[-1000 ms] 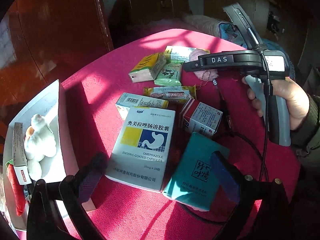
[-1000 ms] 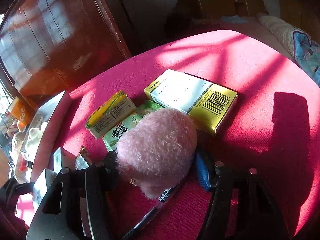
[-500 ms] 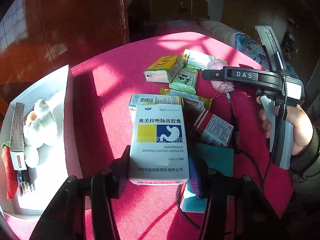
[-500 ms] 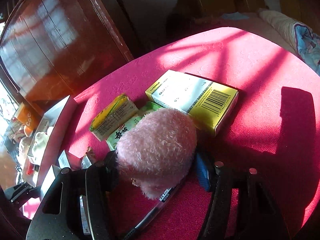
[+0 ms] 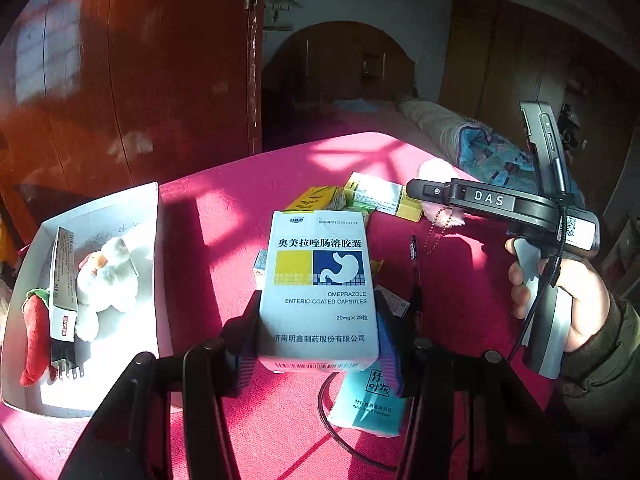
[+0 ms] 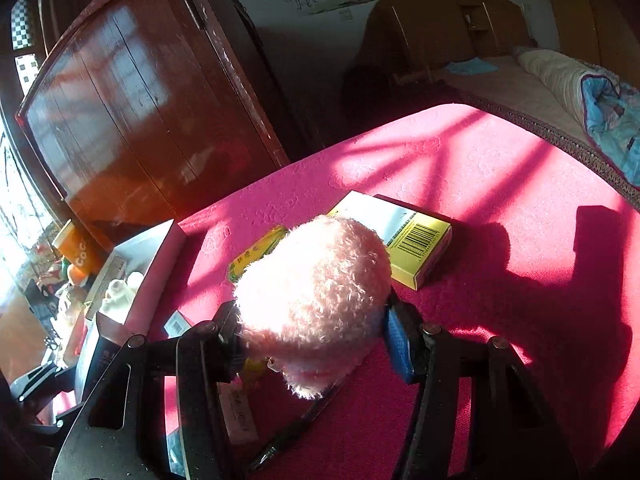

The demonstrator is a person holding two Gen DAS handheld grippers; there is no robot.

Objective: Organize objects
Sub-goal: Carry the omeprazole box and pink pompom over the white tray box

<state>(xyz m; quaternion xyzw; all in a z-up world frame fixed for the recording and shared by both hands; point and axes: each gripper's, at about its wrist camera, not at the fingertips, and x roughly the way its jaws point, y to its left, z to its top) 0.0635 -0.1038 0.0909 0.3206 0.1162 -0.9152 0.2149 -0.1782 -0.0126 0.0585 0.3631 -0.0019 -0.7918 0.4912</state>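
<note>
Sunlit pink surface [image 6: 500,168] carries your scattered packets. Your left gripper [image 5: 316,332] clamps the omeprazole box [image 5: 320,284], raised just right of the white tray [image 5: 156,264]. Your right gripper [image 6: 312,340] squeezes the pink plush ball [image 6: 316,292], beyond the box, near the yellow carton [image 6: 420,248].

We are seeing smooth, faintly glossy cardboard on the omeprazole box [image 5: 319,288], fuzzy curly plush on the pink toy [image 6: 316,300], and rough, embossed cloth on the magenta table cover [image 6: 480,168]. At upper left, the wooden cabinet [image 6: 132,112] is showing glossy varnish. The white tray [image 5: 120,216] is looking like matt paperboard.
</note>
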